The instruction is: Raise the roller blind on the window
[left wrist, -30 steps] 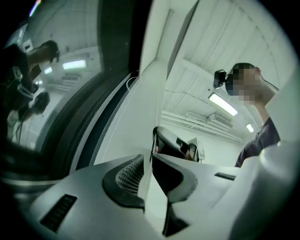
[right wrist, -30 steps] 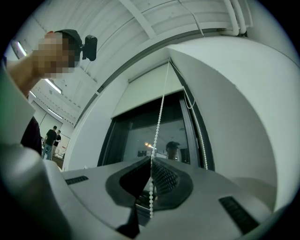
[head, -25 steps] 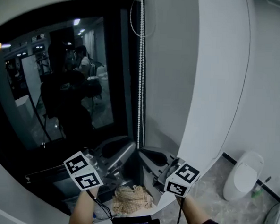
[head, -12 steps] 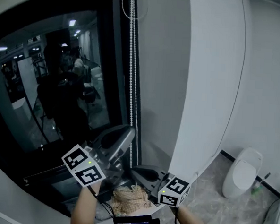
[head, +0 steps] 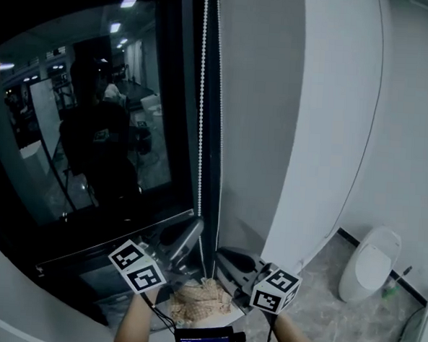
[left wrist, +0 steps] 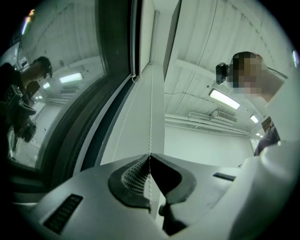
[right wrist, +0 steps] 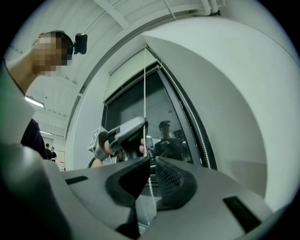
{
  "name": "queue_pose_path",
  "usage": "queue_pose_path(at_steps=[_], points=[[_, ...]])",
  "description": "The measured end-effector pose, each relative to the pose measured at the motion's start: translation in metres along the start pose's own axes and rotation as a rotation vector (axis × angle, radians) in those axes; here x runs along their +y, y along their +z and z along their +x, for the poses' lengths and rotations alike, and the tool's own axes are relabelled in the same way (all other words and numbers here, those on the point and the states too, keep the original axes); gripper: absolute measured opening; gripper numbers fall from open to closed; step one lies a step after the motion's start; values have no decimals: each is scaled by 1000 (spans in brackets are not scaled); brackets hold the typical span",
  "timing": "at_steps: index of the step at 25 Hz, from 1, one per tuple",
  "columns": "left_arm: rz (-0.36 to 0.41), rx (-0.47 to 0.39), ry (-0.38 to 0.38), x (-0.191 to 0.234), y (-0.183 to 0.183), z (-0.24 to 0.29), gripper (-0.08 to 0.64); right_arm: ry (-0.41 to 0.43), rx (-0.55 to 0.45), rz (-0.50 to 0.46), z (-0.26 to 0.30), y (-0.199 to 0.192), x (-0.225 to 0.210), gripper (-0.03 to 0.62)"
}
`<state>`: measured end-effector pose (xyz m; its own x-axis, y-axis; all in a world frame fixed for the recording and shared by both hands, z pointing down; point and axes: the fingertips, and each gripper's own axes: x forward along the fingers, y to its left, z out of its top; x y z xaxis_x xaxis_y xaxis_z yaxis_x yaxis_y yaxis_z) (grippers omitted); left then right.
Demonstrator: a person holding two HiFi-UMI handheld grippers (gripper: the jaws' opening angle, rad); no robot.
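Note:
Two strands of the white bead chain [head: 200, 130] hang beside the dark window [head: 93, 137]. My left gripper [head: 196, 234] is shut on the left strand, low near the sill. In the left gripper view the chain [left wrist: 150, 126] runs straight up out of the closed tips of that gripper [left wrist: 150, 156]. Just to the right, my right gripper [head: 222, 252] is shut on the other strand. In the right gripper view the chain [right wrist: 145, 98] passes between the jaws of the right gripper [right wrist: 151, 160], which stand nearly together. The pale roller blind [right wrist: 129, 70] sits rolled high at the window's top.
A crumpled beige cloth [head: 202, 301] lies on the sill below both grippers. A white wall panel [head: 332, 123] stands right of the window. A white toilet [head: 371, 266] and a green bottle [head: 393, 286] are on the floor at the right.
The left gripper rose along the chain, then came back down near the sill. The right gripper sits lower than a second ago. The view has shifted, and the chain's top loop is at the frame's edge.

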<state>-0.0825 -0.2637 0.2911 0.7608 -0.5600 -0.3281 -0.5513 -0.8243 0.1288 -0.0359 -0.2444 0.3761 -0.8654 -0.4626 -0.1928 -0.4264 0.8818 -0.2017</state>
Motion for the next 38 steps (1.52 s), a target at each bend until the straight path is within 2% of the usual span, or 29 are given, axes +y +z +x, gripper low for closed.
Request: queue_pose_path(at_steps=[4,9,12,17,21,24,28,32,38], points=[[-55,25,28,7,-27,-9,17,-9,-32,-26,-4,17,1,20],[-65,72,35,2,-56,-9,17,1,-86,-31,-5,34,8,20],[-99,116,47,6,-90,-16,17,4,-105,-27,-6,40,10,20],[-179,220,109,19,-160,-39,17,-4,-113,-22,-11,43,7,19],[-214,244,153,29,-182,-49,17,-3,-120,-13,-12,45,5,20],[-187,201,192,31,-163,-51,18,2,-143,-2,-13,50,7,20],[-204,23,196,25,-102,-55,18,10,-175,2,-10,61,6,20],[-209,-127,113,5,-35,-47,18,35,-269,28,-11,89,7,20],[-157,-187,6,-25,20,-23,17,88,-343,-18,-1,129,29,18]])
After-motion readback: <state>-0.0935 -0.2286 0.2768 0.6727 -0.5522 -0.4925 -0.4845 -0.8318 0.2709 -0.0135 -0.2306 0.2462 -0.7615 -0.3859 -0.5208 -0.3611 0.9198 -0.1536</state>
